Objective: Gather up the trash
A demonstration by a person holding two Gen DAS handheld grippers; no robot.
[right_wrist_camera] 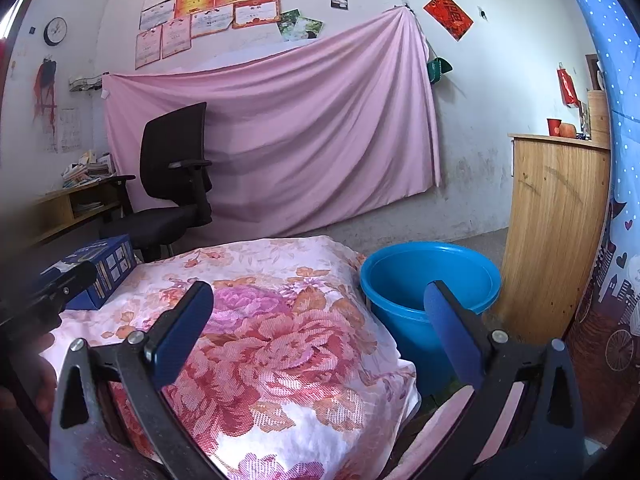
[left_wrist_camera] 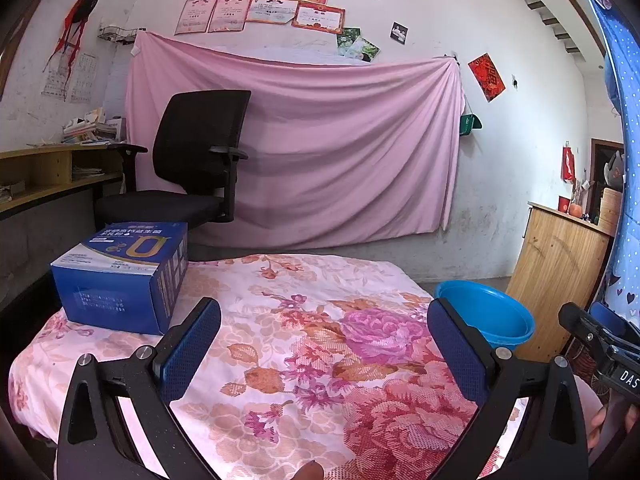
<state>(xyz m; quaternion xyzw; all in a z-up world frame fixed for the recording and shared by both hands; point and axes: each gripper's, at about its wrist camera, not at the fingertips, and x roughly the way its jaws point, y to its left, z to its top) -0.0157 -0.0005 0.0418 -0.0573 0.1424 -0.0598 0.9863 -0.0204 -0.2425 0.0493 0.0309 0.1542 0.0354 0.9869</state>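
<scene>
Left gripper (left_wrist_camera: 324, 344): fingers spread wide, nothing between them, floral cloth (left_wrist_camera: 304, 344) below. Right gripper (right_wrist_camera: 320, 328): same, wide apart, empty. Box (left_wrist_camera: 120, 276), blue, sits on the cloth at left of the left wrist frame, just beyond the left finger; in the right wrist view it shows at far left (right_wrist_camera: 100, 268). Bucket (right_wrist_camera: 424, 300), blue, stands on the floor off the cloth's right edge, lower-centre right in the right wrist frame, beside a wood cabinet (right_wrist_camera: 556, 232). Chair (left_wrist_camera: 192, 160) behind, against a pink sheet (left_wrist_camera: 340, 152).
</scene>
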